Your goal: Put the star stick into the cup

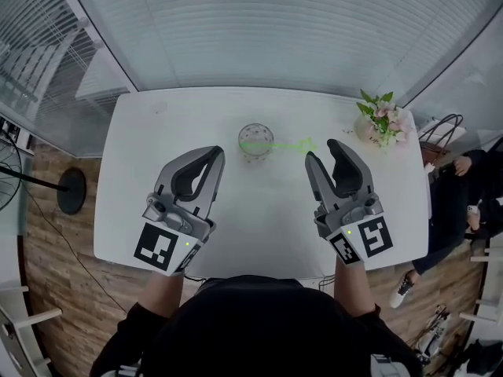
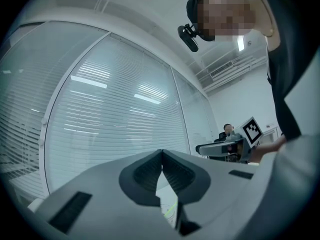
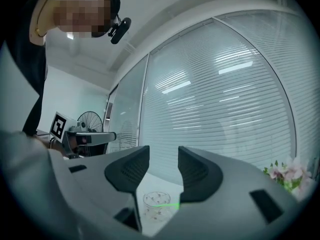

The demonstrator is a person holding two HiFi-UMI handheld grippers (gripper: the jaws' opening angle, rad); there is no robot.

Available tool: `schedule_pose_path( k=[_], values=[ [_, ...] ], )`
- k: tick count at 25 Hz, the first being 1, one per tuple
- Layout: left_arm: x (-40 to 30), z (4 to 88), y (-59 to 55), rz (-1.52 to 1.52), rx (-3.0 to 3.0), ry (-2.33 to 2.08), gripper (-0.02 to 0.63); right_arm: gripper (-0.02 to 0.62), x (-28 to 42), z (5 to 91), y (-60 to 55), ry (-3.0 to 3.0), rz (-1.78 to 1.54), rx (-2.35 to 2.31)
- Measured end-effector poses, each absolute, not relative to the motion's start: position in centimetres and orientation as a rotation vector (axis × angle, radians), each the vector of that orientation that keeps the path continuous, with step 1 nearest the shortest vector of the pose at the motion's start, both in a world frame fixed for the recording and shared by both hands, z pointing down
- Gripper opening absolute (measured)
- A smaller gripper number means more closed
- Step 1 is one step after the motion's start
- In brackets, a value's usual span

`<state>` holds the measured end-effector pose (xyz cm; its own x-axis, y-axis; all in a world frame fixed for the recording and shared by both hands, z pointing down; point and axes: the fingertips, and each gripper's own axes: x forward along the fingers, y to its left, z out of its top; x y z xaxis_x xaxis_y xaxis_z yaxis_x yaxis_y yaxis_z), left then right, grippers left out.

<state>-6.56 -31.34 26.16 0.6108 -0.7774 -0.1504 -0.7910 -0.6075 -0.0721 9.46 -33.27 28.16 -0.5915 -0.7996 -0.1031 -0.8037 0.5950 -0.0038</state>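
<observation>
Left gripper (image 1: 214, 155), just short of the cup (image 1: 256, 140), is clenched on nothing. Right gripper (image 1: 322, 151), to the cup's right, stands released and empty. The star stick (image 1: 287, 144) leans out over the cup's right rim.

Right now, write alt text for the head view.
A green star stick leans out of a clear cup on a white table. Nearer the person, the left gripper is shut and the right gripper open, both empty.

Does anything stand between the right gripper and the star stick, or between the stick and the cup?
Nothing visible does. Only bare table separates the open right gripper from the star stick, which already has one end in the cup. The flowers stand well off to the right.
</observation>
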Motion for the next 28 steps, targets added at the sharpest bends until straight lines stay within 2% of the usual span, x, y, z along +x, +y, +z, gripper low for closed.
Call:
schedule_pose_path(
  k=[7,11,15,28],
  values=[
    [-6.4,25.9,-31.3,0.177,-2.71,1.303,0.014,0.147,9.1,26.9,-32.9,2.713,0.077,-1.381],
    [-6.6,25.8,-31.3,0.191,-2.704,1.292,0.014,0.062,8.7,26.5,-32.7,2.706,0.088,-1.373],
    [-6.7,26.6,-31.4,0.143,-2.723,1.296,0.014,0.015,8.2,26.4,-32.5,2.714,0.102,-1.366],
    [-6.6,26.2,-31.6,0.168,-2.735,1.288,0.014,0.006,7.8,26.4,-33.0,2.695,0.104,-1.381]
  ],
)
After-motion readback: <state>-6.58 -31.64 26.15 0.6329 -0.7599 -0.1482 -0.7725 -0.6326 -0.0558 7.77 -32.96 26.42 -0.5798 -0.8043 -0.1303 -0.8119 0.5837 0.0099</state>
